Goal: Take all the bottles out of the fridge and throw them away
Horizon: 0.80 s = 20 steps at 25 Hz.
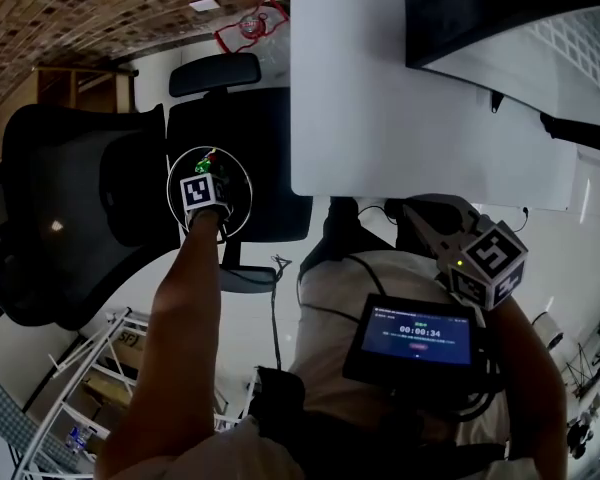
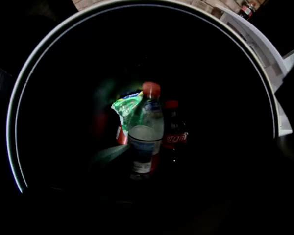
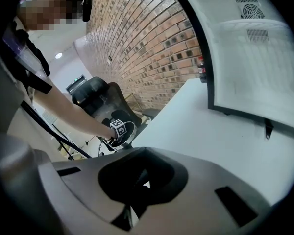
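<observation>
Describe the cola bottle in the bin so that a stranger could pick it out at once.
Look into the white-rimmed round bin in the left gripper view. At its bottom, the cola bottle is just right of the red-capped clear bottle. It alone is dark, with a red label bearing white script.

Clear glossy plastic bottle [image 2: 146, 131], rough brick wall [image 3: 152, 43].

Dark round bin [image 2: 147, 2] with white rim; inside, a clear red-capped bottle [image 2: 147, 131], a cola bottle [image 2: 175, 133], a green wrapper [image 2: 130, 109], a red can [image 2: 121, 136].
</observation>
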Motion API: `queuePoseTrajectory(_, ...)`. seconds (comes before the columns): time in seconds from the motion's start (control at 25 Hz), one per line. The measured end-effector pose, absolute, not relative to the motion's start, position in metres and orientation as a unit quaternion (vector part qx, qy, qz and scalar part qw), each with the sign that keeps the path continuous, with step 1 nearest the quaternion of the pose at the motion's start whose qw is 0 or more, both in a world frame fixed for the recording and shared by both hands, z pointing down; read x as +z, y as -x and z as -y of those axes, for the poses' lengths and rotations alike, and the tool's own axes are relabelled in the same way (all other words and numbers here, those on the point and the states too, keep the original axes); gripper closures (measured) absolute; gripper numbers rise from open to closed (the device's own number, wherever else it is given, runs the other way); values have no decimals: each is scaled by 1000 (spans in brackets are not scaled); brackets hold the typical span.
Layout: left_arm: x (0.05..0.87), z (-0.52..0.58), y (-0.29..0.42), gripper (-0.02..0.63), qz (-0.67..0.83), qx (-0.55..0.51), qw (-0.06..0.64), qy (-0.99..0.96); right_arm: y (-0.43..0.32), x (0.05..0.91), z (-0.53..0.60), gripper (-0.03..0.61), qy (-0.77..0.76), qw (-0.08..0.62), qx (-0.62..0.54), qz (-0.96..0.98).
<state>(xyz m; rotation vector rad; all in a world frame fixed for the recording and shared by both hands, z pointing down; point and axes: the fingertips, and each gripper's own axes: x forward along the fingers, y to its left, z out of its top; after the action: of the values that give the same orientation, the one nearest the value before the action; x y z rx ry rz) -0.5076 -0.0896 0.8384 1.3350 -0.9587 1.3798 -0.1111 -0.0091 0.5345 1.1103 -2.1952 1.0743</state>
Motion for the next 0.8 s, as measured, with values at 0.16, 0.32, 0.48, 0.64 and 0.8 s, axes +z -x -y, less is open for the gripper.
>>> queuePoseTrajectory(0.16,817,86,494,413,363,547,479,-582,113,531,14,574,-401,216,384,803)
queuePoseTrajectory(0.32,777,91,496,413,388,526,432,-621,115,527,24,574,-405,191,369,814)
queuePoseTrajectory(0.48,723,88,469,413,426,423,389,-699,104,524,24,574,-417,169,362,816)
queuePoseTrajectory(0.64,659,87,398,468,408,327,339,-782,89,520,26,574,-432,138,355,817)
queuePoseTrajectory(0.8,605,95,311,525,357,264,297,-845,65,507,29,575,-449,109,345,817)
